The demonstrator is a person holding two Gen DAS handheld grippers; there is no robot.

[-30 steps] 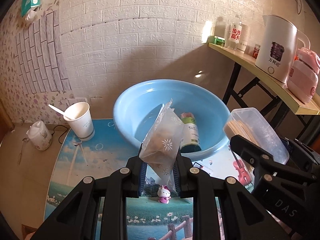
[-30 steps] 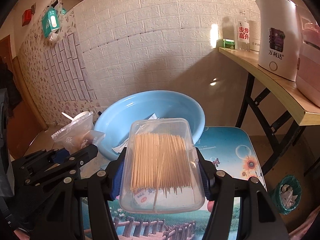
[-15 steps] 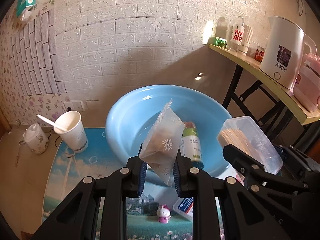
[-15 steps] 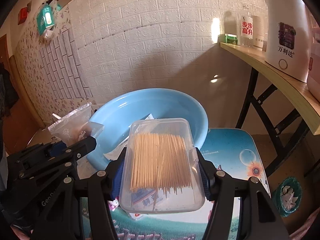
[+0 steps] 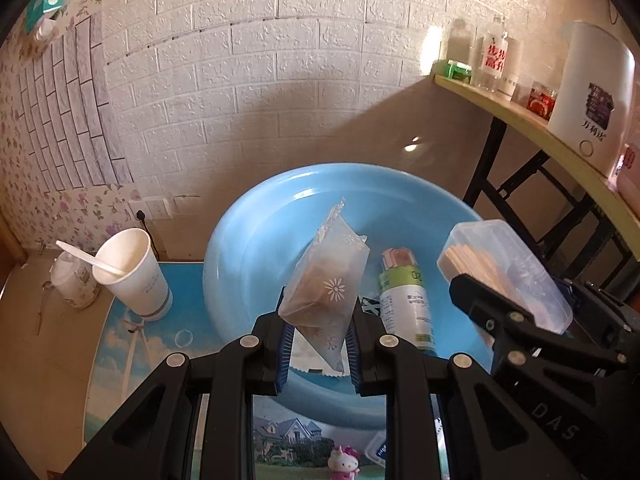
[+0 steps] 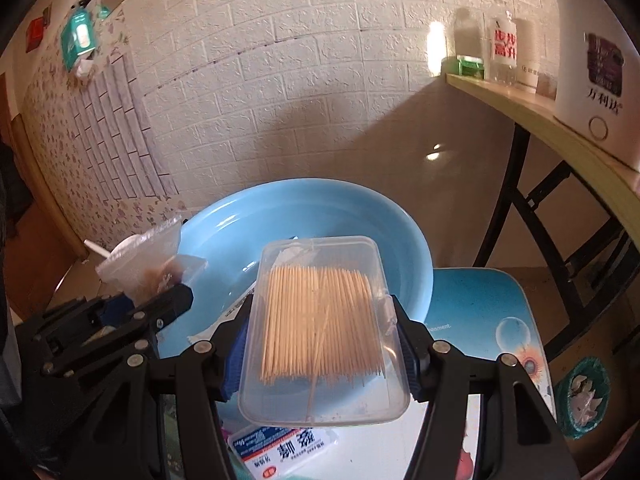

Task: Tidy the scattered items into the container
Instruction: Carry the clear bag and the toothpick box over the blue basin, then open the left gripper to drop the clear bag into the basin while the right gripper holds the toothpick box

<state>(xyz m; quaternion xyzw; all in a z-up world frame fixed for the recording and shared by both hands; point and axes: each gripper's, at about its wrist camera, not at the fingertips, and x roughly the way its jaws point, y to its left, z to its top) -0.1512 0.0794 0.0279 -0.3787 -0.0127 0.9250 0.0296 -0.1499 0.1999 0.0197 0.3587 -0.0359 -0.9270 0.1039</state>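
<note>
Left tongs [image 5: 318, 344]: you clench a snack packet [image 5: 326, 288], poised over the blue basin [image 5: 256, 240].
Right tongs [image 6: 322, 354]: you grasp the toothpick box [image 6: 322, 328], ready for dropping in.

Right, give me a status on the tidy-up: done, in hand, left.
Done: a green-labelled bottle already lies in the blue basin. In hand: the left gripper is shut on a clear snack bag and the right gripper on a clear toothpick box, both held over the basin's near side. Left: a small cat figurine and a white printed packet on the table.
</note>
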